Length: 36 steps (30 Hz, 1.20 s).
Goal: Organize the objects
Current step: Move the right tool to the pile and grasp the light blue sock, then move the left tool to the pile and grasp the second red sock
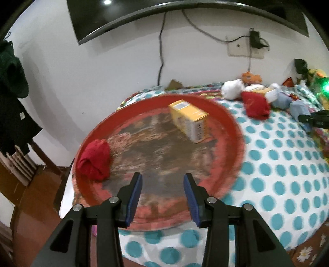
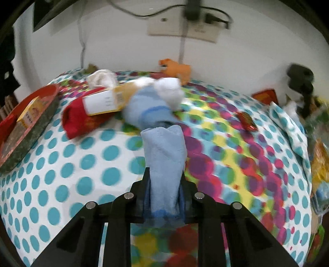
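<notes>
A round red tray lies on the dotted bed sheet and holds a rolled red sock at its left and a yellow box at its far side. My left gripper is open and empty over the tray's near part. My right gripper is shut on a light blue sock, held above the bed. Beyond it lie another blue and white sock, a red sock, a white and yellow box and a white sock. The tray shows at the right wrist view's left edge.
An orange toy animal stands by the wall. A small red packet lies on the sheet. Dark clutter and coloured packets sit at the bed's right side. A wall outlet with cables and a TV hang above. The bed edge drops off left.
</notes>
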Available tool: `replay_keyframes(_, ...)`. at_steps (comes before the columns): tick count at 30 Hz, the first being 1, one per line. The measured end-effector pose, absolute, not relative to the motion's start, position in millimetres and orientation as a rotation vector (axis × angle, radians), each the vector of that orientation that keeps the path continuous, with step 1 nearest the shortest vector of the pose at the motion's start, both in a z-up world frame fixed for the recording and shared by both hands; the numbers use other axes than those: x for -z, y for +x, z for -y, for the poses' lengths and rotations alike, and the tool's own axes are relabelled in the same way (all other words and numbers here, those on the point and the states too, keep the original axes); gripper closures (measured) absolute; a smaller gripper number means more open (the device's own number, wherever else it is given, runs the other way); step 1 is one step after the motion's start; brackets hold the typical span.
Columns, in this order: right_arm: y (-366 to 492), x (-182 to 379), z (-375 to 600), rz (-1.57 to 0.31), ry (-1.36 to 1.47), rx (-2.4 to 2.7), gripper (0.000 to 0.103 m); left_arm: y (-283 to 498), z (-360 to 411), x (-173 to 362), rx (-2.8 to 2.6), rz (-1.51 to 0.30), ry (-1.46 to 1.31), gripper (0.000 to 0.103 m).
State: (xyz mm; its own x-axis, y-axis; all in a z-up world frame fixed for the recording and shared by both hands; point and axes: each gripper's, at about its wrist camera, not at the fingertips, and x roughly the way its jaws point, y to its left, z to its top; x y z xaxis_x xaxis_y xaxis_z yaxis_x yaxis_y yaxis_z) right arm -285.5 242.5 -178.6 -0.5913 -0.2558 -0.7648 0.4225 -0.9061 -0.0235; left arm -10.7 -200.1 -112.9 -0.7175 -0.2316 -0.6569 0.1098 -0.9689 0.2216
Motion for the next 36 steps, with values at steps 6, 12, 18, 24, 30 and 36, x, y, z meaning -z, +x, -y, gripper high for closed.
replay_keyframes(6, -298.0, 178.9, -278.5, -0.194, 1.170, 2.549, 0.083, -19.7, 162.2, 94.8, 2.864, 0.190, 1.093, 0.060)
replay_keyframes(12, -298.2, 178.0, -284.2, -0.149, 1.164, 2.562, 0.083, -59.2, 110.3, 86.1, 2.926, 0.196, 1.131, 0.060)
replay_keyframes(18, -301.2, 180.2, -289.7, -0.117, 1.183, 2.568, 0.083, -115.4, 62.9, 102.2, 2.941, 0.219, 1.201, 0.060)
replay_keyframes(24, -301.2, 181.5, -285.7, -0.153, 1.191, 2.570, 0.083, -158.9, 34.0, 122.0, 2.946, 0.238, 1.245, 0.060)
replay_keyframes(30, -303.1, 182.7, -288.2, -0.128, 1.199, 2.551, 0.082, -192.0, 26.0, 130.5, 2.963, 0.190, 1.264, 0.060)
replay_keyframes(36, -304.1, 183.5, -289.6, -0.119, 1.206, 2.548, 0.082, -216.4, 29.2, 138.7, 2.961, 0.141, 1.268, 0.060)
